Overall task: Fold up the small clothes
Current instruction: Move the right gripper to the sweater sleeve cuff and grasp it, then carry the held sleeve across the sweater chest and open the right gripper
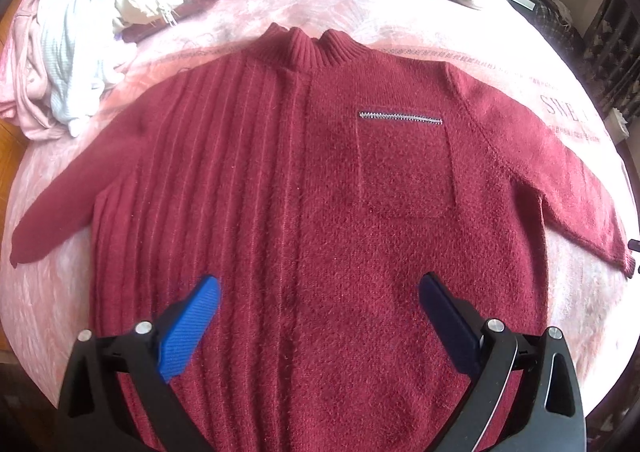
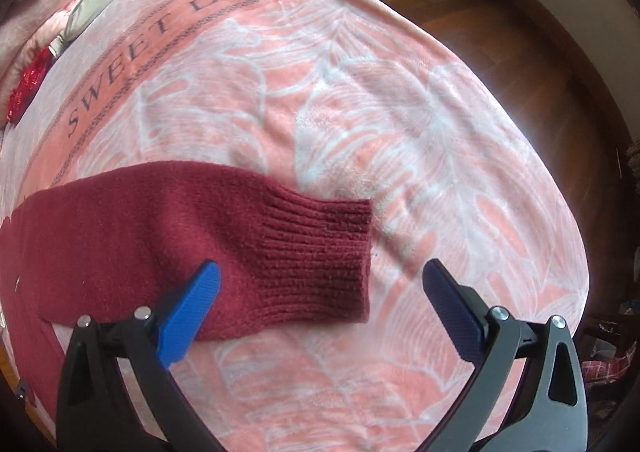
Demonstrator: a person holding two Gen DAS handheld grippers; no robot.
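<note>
Left tongs [image 1: 319,288] gape wide over the sweater [image 1: 320,191], spread flat on the bed [image 1: 400,11], hem cut off below. Right tongs [image 2: 320,276], equally wide, hover above its cuff [image 2: 320,252]; neither holds anything.

The left gripper [image 1: 319,286] has black angular arms with triangular cut-outs and silver round screw heads at the joints. Its fingers [image 1: 188,328] carry ribbed blue pads. The right gripper [image 2: 321,275] is built the same, blue pads [image 2: 188,318] included.
</note>
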